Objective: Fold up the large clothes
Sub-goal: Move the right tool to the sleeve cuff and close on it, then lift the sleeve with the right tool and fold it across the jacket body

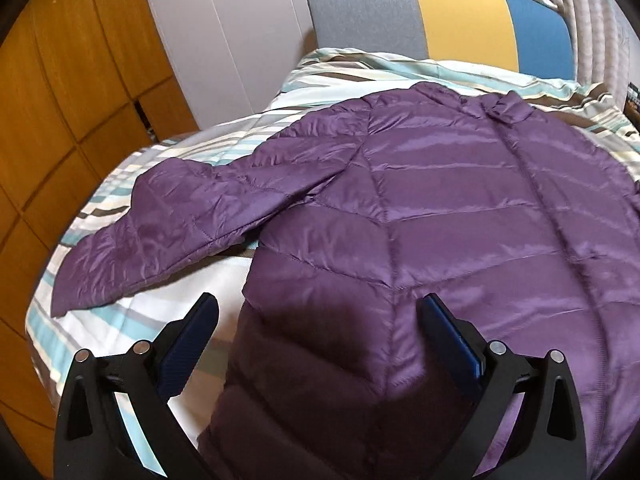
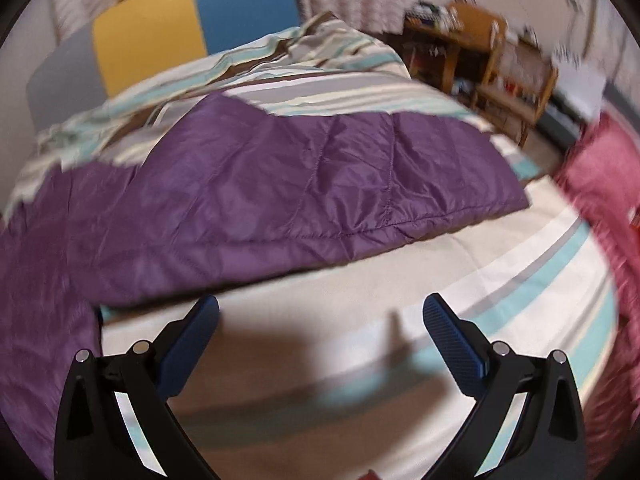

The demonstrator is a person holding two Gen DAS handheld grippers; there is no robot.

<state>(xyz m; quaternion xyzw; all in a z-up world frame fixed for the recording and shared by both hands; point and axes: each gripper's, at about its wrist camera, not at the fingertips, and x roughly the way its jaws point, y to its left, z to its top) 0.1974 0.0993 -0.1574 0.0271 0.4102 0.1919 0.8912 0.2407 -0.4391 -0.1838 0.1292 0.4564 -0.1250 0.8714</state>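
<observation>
Here, in the left wrist view, we see the purple quilted jacket (image 1: pixel 460 208) spread flat on the striped bed (image 1: pixel 120 320), one sleeve (image 1: pixel 180 220) stretched leftward; our left claw (image 1: pixel 318 312) gapes wide above its hem, holding nothing. In the right wrist view, our right claw (image 2: pixel 320 314) hangs equally wide and empty over bare bedding, just beside the other sleeve (image 2: pixel 320 184).
</observation>
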